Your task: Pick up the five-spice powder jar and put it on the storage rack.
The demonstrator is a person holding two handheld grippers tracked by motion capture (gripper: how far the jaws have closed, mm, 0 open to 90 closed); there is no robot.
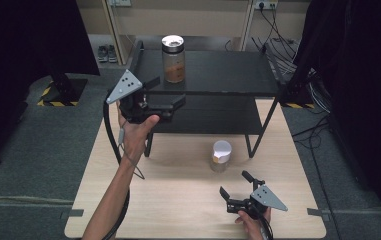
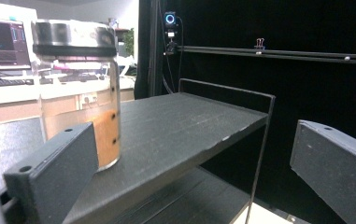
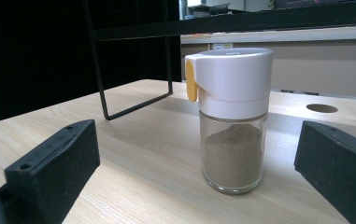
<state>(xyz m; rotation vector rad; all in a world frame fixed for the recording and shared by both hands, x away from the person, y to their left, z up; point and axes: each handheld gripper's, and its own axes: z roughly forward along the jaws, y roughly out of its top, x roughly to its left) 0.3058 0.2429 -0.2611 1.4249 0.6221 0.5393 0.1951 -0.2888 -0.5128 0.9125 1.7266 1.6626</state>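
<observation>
Shaker [image 3: 233, 119] of brown powder, upright

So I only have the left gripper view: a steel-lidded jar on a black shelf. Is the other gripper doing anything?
Observer: The right gripper is low over the wooden table, jaws open, holding nothing.
Operator: Anything in front of it?
Observer: A white-capped shaker stands upright on the table, apart from both jaws.
Operator: What's in it?
Observer: Brown powder, filling roughly the lower half of the glass.
Operator: And my jar?
Observer: The jar is alone on the top shelf; the left gripper is open beside that shelf.
</observation>
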